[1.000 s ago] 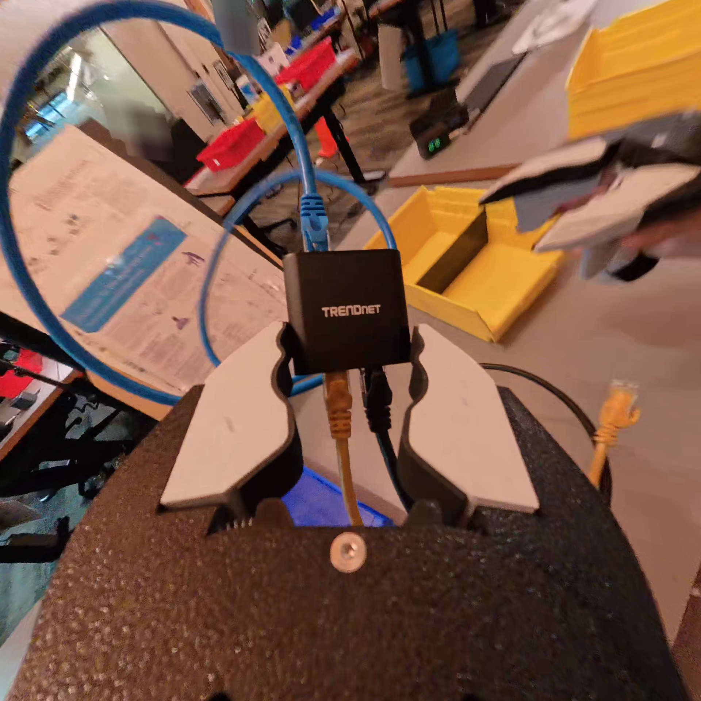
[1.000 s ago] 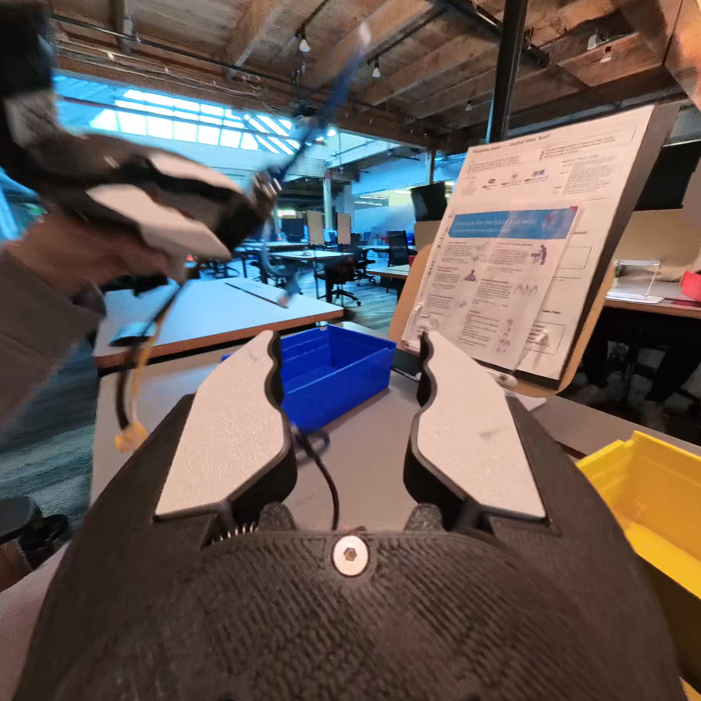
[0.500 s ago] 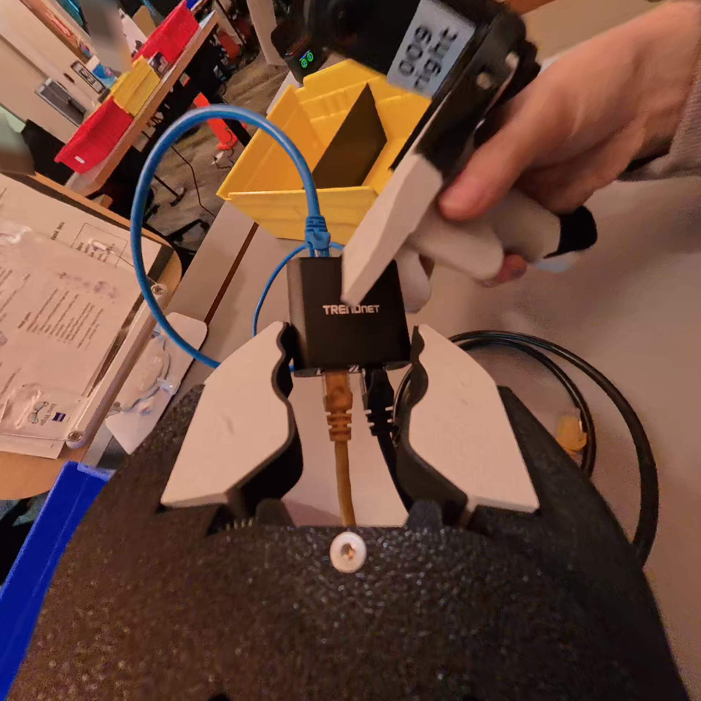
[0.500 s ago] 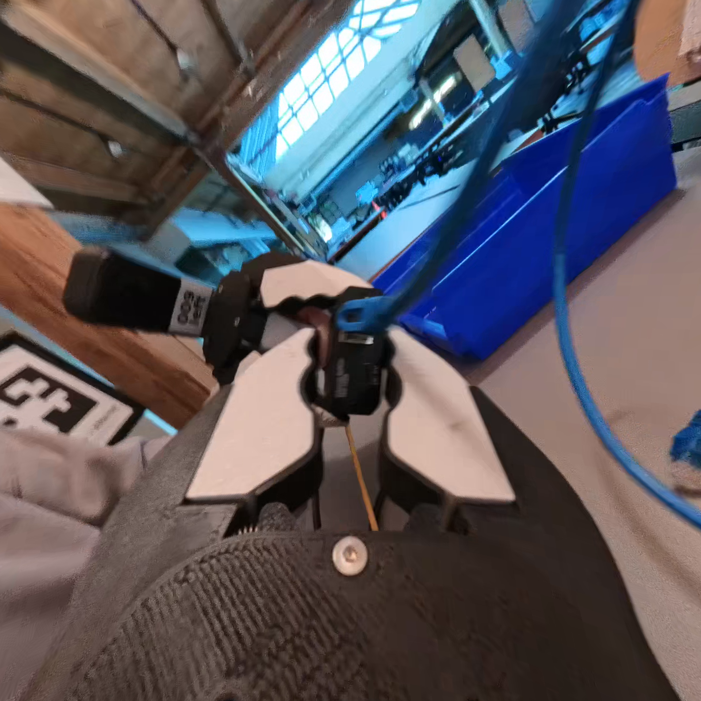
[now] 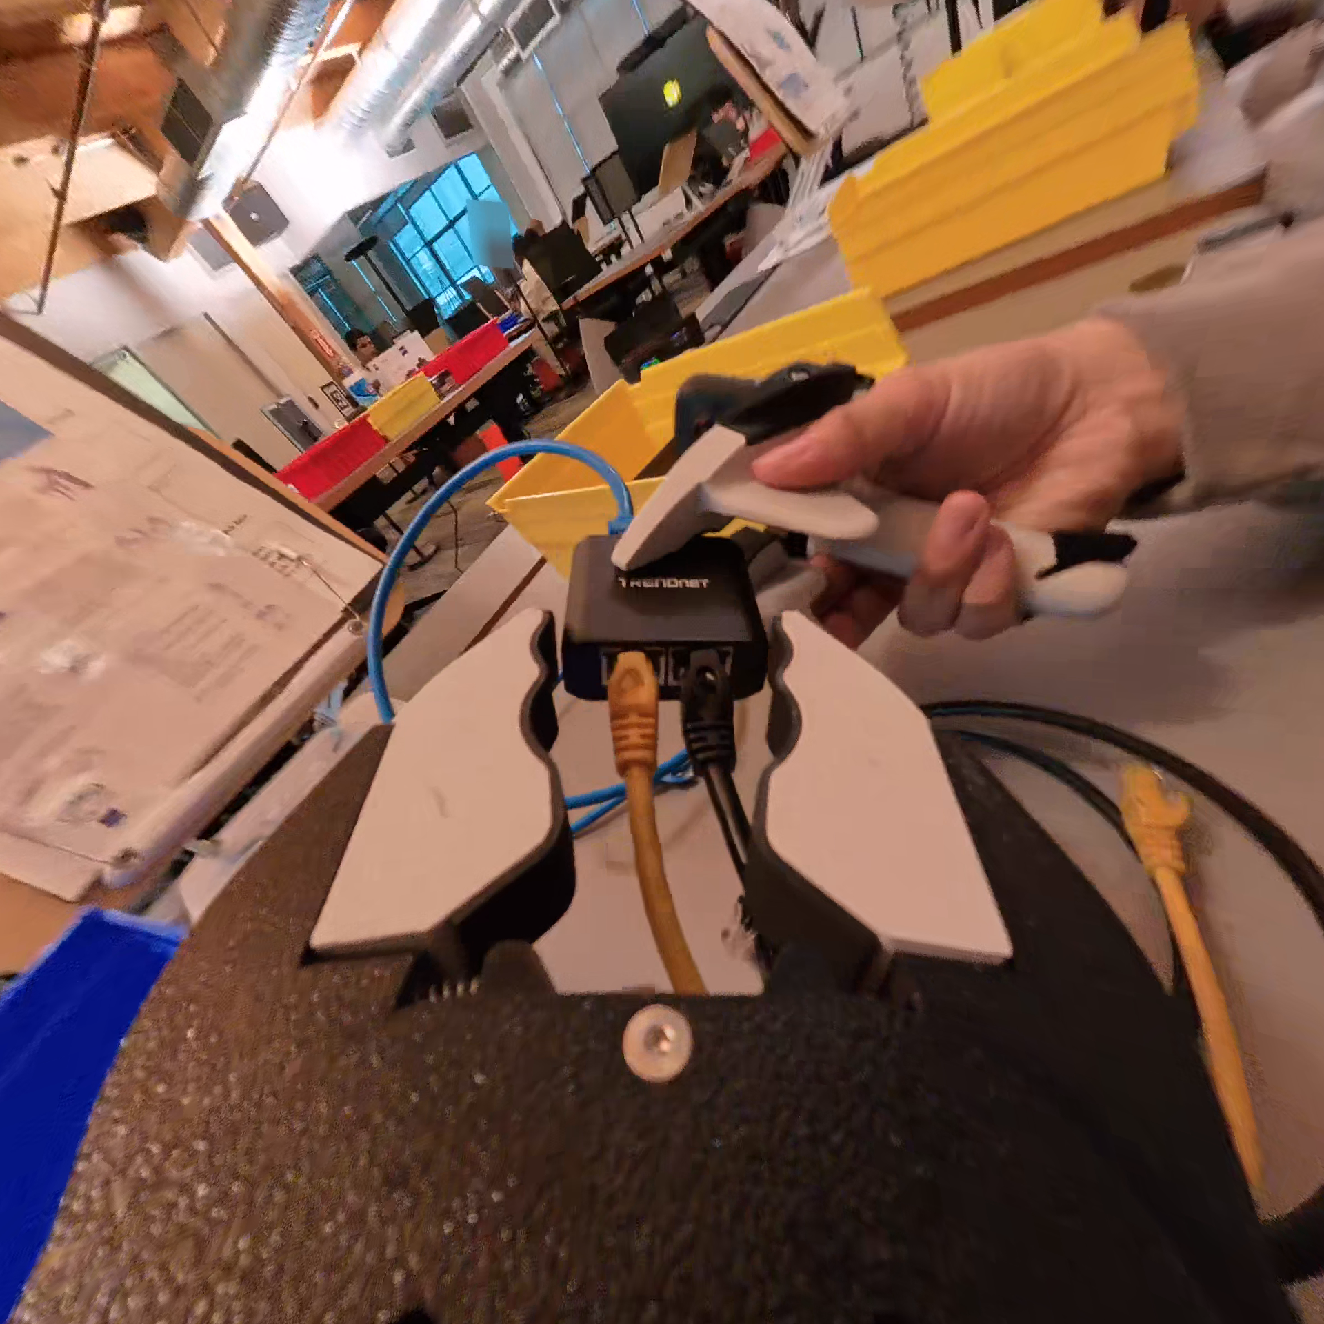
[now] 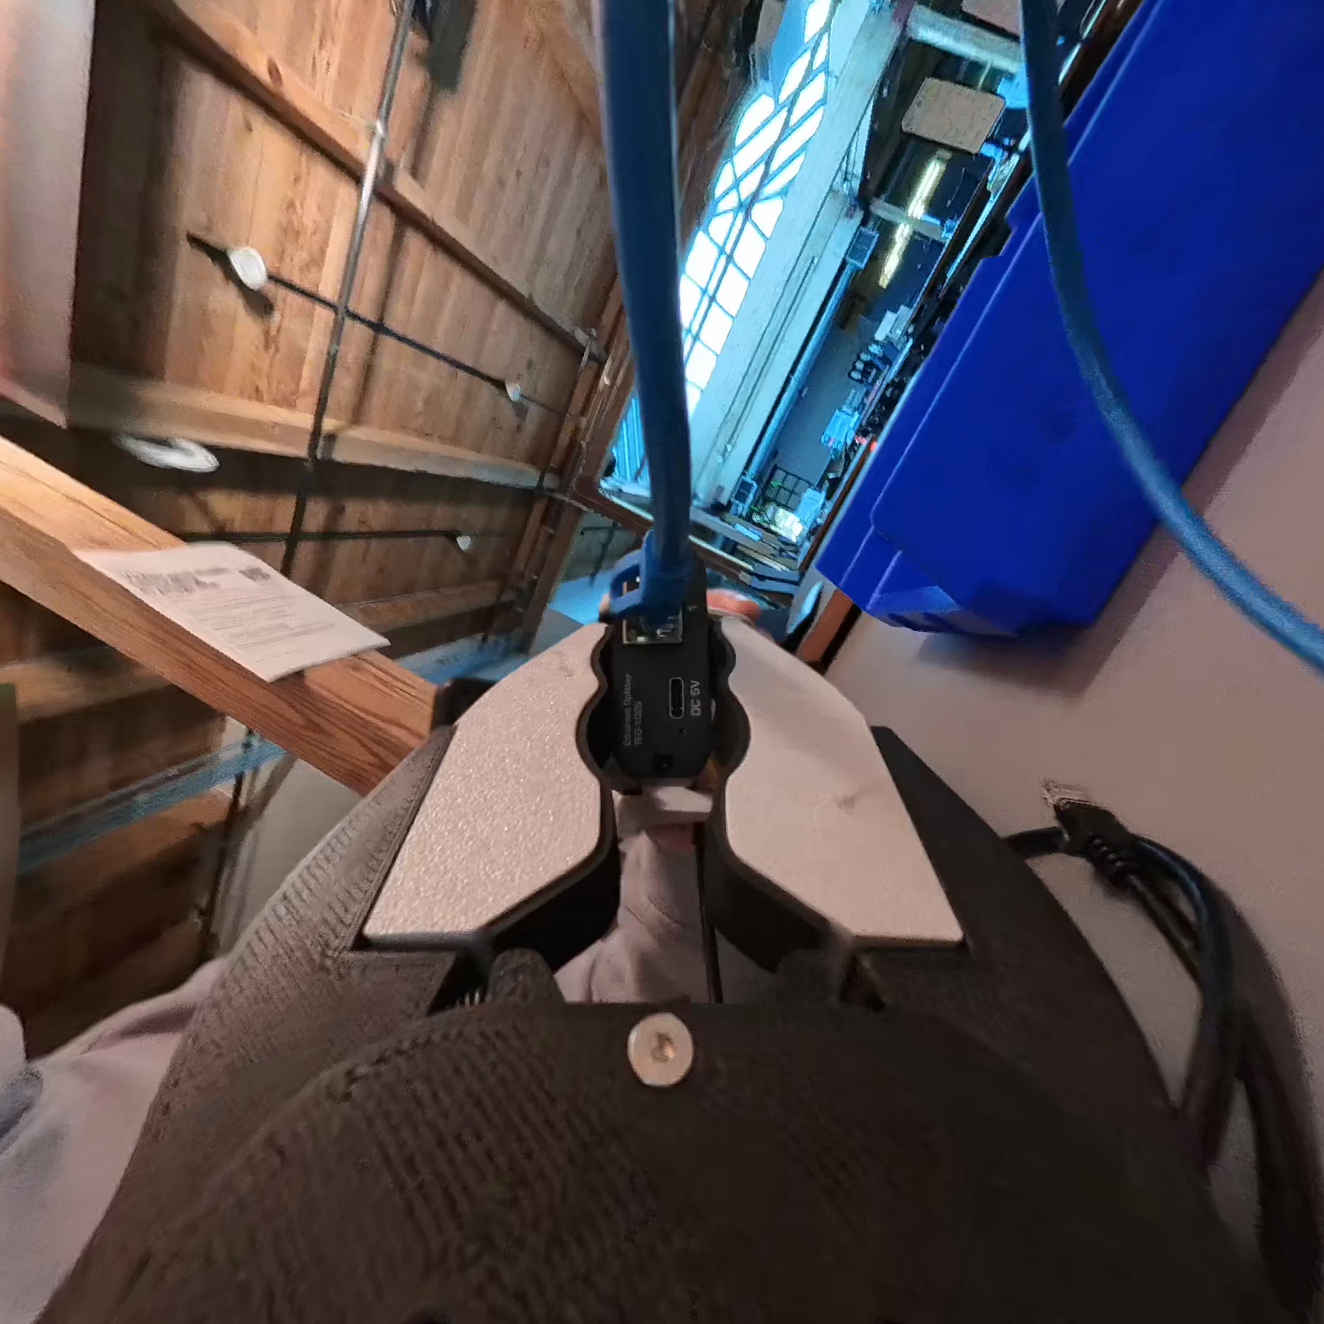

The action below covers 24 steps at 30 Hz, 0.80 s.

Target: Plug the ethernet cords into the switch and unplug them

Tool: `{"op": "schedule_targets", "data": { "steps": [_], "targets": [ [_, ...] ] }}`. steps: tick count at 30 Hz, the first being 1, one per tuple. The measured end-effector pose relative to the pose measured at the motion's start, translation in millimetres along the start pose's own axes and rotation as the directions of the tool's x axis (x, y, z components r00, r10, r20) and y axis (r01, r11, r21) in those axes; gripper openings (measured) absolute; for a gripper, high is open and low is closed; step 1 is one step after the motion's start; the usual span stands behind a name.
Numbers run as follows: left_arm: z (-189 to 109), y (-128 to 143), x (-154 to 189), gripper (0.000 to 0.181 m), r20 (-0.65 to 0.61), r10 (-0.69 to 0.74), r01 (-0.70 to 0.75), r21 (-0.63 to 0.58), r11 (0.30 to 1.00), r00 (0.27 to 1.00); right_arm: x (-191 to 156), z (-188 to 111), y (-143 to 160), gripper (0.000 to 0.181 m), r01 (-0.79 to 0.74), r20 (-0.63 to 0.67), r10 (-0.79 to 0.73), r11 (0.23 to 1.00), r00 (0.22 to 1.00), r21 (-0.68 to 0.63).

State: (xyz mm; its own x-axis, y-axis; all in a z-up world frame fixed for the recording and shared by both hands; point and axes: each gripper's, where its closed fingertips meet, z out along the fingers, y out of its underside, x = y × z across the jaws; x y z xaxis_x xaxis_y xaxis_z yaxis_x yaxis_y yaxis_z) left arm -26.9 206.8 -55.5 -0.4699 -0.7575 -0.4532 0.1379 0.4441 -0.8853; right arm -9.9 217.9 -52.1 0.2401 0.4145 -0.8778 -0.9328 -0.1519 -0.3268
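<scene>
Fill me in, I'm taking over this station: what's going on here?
A person holds two handheld grippers. The right gripper is clamped on the switch, top and bottom; the left gripper flanks its sides, grip unclear. The yellow cord and black cord are plugged into the near face, the blue cord into the far one.

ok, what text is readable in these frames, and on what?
Not quoting any writing; this is where it stands:
switch top: white brand mark, legible.
switch side, right wrist view: small white print beside a port, legible.
printed sheets at left: blurred.
paper slip on the wooden beam: too small.
</scene>
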Motion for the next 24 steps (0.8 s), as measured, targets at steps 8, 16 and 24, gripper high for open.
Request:
{"op": "schedule_targets", "data": {
  "steps": [8, 16, 24],
  "targets": [
    [-3, 10, -5, 0.047, 0.048, -0.018, 0.019, -0.018, 1.000, 0.999, 17, 5, 1, 0.023, -0.114, -0.028, 0.118, 0.985, 0.993, 0.132],
    [-7, 14, -1, 0.051, 0.018, -0.058, 0.059, -0.083, 0.995, 0.998, 13, 7, 1, 0.023, -0.037, -0.063, 0.046, 0.991, 0.997, 0.129],
    [-3, 19, -3, 0.064, 0.090, -0.015, 0.030, -0.162, 0.986, 0.996, 1, 12, 6, 0.023, 0.003, -0.073, 0.005, 0.994, 0.997, 0.108]
  ]
}}
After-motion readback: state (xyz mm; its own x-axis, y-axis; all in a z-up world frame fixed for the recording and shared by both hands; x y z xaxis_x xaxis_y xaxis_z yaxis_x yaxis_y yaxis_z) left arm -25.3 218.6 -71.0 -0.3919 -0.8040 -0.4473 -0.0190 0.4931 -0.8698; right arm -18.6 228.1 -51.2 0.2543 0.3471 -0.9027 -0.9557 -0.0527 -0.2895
